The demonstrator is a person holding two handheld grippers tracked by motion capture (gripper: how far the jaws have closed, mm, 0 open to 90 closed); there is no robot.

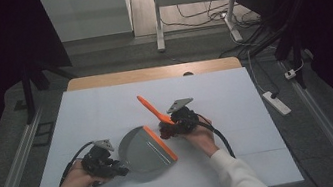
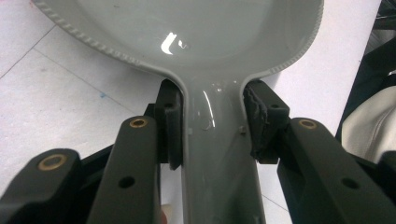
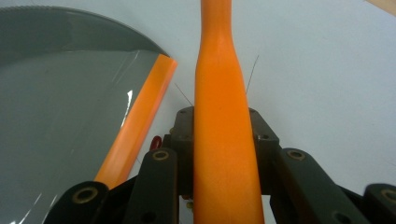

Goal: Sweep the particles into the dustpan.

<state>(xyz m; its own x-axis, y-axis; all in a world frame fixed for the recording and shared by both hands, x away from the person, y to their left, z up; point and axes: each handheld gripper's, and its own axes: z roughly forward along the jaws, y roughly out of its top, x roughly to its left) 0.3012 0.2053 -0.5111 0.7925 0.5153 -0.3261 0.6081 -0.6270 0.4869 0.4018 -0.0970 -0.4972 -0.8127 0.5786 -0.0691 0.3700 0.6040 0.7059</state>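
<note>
I have the left gripper [image 1: 116, 170] clamped on the grey dustpan [image 1: 146, 152] handle (flat on the table), right gripper [image 1: 166, 130] pinching the orange brush handle [image 1: 153, 110].

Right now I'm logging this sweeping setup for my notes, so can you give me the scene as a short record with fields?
surface: white table top
left tongs: shut on the grey dustpan by its handle
dustpan lip: orange strip, facing the brush
right tongs: shut on the orange brush handle
brush handle: points away from the person
debris: none visible
</note>
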